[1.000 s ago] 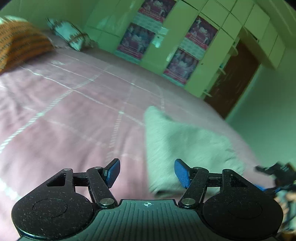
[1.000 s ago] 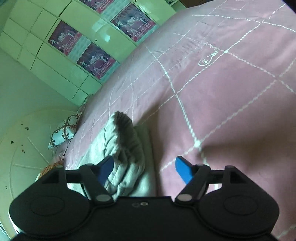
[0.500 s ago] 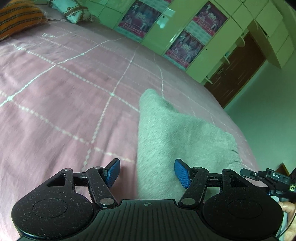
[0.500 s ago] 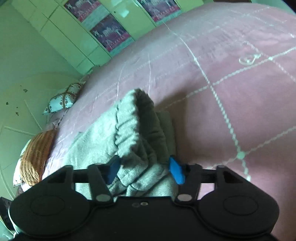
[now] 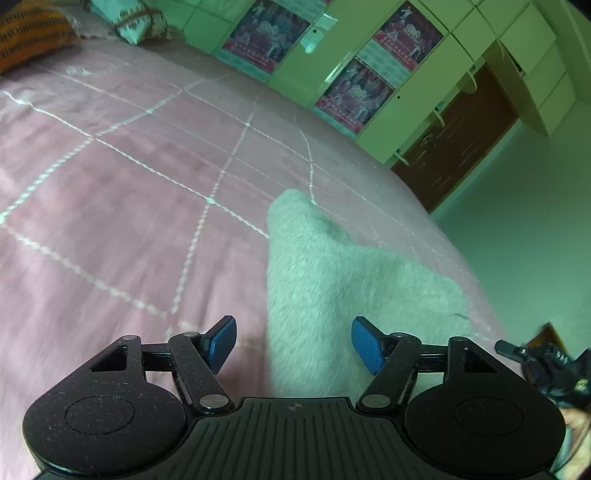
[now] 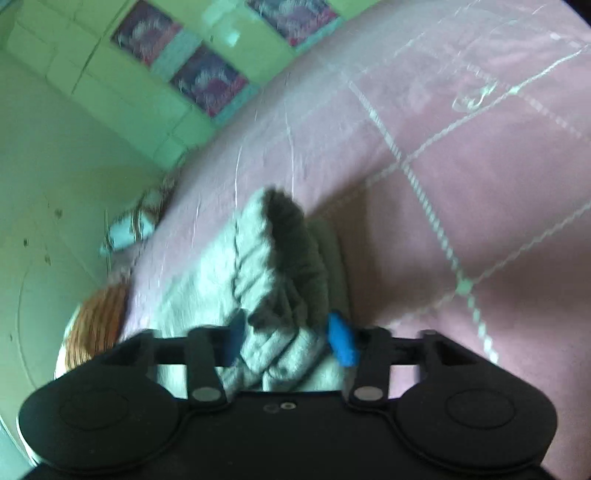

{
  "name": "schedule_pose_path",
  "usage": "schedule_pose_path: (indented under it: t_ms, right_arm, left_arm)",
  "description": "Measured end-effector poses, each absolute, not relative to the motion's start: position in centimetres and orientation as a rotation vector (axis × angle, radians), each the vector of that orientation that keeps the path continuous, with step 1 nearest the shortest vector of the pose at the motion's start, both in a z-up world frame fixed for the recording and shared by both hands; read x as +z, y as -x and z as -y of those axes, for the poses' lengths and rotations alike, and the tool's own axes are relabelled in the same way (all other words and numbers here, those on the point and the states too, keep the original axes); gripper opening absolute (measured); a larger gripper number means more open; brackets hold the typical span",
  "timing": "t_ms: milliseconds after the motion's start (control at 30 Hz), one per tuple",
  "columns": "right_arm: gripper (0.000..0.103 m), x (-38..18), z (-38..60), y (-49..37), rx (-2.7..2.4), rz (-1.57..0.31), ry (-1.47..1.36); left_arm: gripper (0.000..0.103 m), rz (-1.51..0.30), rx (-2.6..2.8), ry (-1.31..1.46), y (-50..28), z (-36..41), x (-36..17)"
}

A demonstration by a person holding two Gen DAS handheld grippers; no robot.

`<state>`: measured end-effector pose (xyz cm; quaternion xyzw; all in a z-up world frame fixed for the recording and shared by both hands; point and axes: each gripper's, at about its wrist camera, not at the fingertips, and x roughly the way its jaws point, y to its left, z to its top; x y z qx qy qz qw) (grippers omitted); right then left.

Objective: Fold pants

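Grey fleece pants point(image 5: 343, 280) lie folded on a pink bedspread point(image 5: 122, 206). My left gripper point(image 5: 293, 345) is open; its blue pads straddle the near left edge of the pants without gripping. In the right wrist view the pants' bunched elastic waistband point(image 6: 280, 258) sits between my right gripper's point(image 6: 288, 339) blue pads, which have closed in against the gathered cloth. That view is blurred by motion. The right gripper also shows at the lower right edge of the left wrist view point(image 5: 546, 362).
Green cupboards with posters point(image 5: 347, 85) and a brown door point(image 5: 454, 136) stand beyond the bed. An orange pillow point(image 5: 29, 33) and a patterned cushion point(image 5: 136, 22) lie at the far left. The bed's right edge drops off near the pants.
My right gripper moved over the waistband and its pads closed in on the bunched cloth. My left gripper tilted down toward the pants and stayed open.
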<state>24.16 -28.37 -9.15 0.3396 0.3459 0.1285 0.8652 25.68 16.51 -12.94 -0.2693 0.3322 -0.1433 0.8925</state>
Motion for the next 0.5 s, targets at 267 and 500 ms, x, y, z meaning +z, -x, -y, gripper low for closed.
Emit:
schedule_pose_path:
  t_ms: [267,500]
  right_arm:
    - [0.071,-12.5,28.8,-27.4,0.331,-0.818,-0.794]
    - [0.070,-12.1,27.0,-29.5,0.359,-0.854,-0.701]
  left_arm:
    - [0.071,-0.823,-0.388,0.694,-30.8,-15.6,-15.7]
    - [0.080,-0.821,-0.462,1.011,-33.8,-16.1,-18.6]
